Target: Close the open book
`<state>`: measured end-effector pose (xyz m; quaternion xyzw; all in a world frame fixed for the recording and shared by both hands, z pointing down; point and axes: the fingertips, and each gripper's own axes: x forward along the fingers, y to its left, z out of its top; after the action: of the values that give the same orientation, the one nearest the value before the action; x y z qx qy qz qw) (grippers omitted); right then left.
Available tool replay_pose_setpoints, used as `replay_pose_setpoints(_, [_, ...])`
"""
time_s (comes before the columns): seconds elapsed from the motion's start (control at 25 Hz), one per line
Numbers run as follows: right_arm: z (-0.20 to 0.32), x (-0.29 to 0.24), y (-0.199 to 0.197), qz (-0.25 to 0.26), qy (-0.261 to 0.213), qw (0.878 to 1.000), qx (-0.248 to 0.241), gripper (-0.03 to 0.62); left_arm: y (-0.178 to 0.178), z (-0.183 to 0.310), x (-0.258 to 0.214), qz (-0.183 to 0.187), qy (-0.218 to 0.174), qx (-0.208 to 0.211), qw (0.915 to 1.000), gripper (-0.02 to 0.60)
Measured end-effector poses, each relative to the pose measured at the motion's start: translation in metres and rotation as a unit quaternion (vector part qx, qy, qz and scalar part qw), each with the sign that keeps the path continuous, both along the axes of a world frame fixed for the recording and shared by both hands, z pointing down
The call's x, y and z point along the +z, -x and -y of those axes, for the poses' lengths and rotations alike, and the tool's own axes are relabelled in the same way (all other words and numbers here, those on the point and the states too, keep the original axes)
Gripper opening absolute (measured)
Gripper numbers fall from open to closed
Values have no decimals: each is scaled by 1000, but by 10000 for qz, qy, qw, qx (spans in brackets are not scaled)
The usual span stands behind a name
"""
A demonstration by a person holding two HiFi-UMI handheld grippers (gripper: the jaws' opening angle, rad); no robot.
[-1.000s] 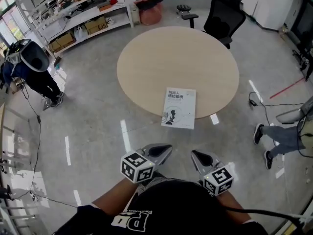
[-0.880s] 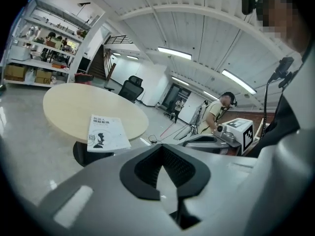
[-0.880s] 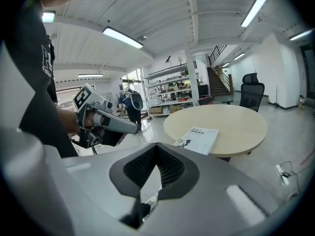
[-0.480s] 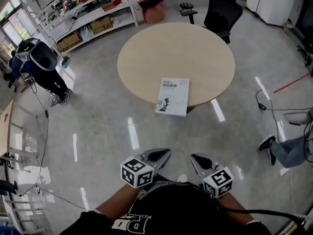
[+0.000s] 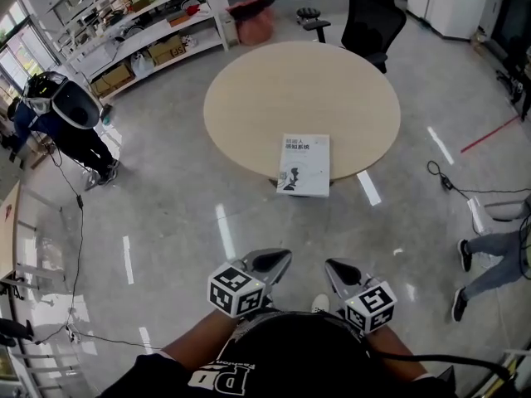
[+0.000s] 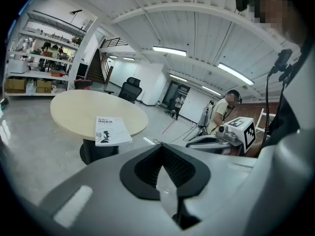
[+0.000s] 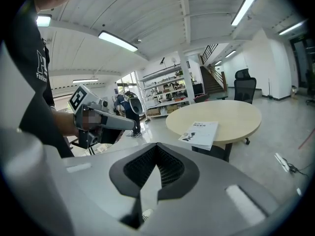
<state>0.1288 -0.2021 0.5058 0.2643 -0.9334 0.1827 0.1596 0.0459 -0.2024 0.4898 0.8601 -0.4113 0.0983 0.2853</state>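
Note:
A white book [image 5: 304, 164] lies shut, cover up, on the near edge of the round beige table [image 5: 274, 89], its lower end hanging slightly over the rim. The same book [image 6: 111, 130] shows in the left gripper view and, as the book [image 7: 201, 132], in the right gripper view. My left gripper [image 5: 280, 259] and right gripper [image 5: 330, 265] are held close to my body over the floor, well short of the table. Both are shut with nothing between the jaws. Both point toward the table.
A black office chair [image 5: 373, 19] stands behind the table. Shelves with boxes [image 5: 141, 23] line the back left. A person with a backpack [image 5: 66, 110] stands at the left; another person's legs [image 5: 489, 251] are at the right. Cables [image 5: 452, 185] lie on the shiny floor.
The table and book sit a little higher in the head view than a second ago. The legs at the right have shifted. Both grippers keep the same stance, shut.

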Motion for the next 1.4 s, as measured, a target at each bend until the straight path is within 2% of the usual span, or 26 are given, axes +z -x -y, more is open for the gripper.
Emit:
replay_pose_setpoints(0.24, [-8, 3, 39, -42, -40, 10000, 38, 8, 32, -11, 12, -1, 26, 136, 9999, 8])
replay_pose_setpoints(0.56, [-17, 1, 53, -194, -63, 9997, 145, 8, 44, -15, 13, -89, -65, 274, 9996, 8])
replay_pose_setpoints(1.4, [-19, -2, 41, -291, -48, 9993, 244, 6, 44, -9, 3, -120, -230, 90, 9996, 8])
